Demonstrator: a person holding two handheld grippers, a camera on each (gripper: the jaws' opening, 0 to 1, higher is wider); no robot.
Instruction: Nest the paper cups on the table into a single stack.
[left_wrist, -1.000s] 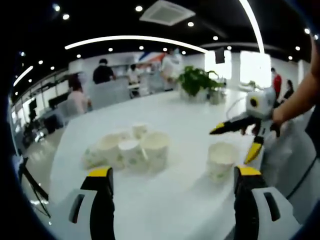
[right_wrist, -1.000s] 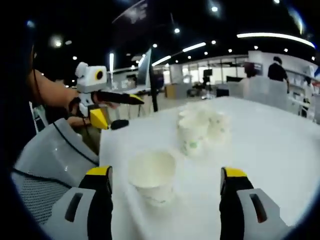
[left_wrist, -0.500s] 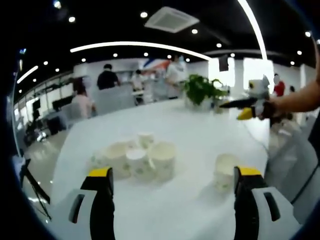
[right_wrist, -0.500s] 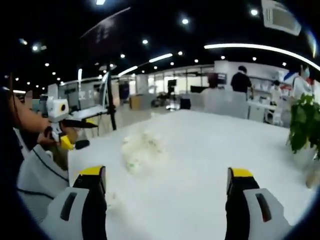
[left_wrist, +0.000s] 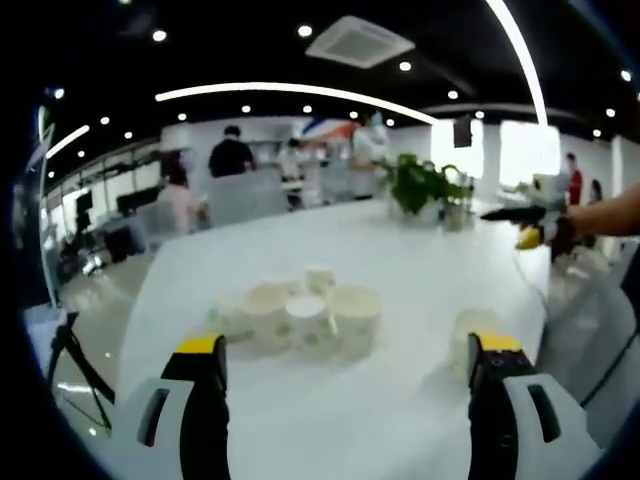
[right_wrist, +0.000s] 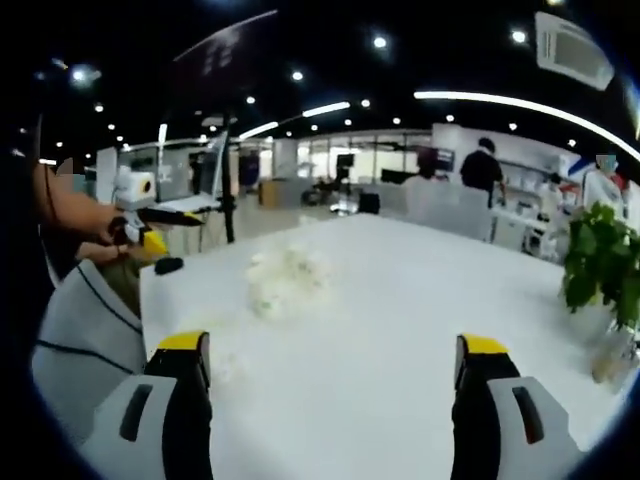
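Both claws spread and empty above the white surface (left_wrist: 400, 250). Paper cups (left_wrist: 300, 315) look light, thin-walled, crushable: pinch the lone cup (left_wrist: 468, 335) gently at its rim.

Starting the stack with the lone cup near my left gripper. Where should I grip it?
Probably the lone cup's rim or upper wall, from above or its open side. It stands upright, mouth up, apart from the cluster, beside the left hand-held gripper's right jaw, both jaws spread.
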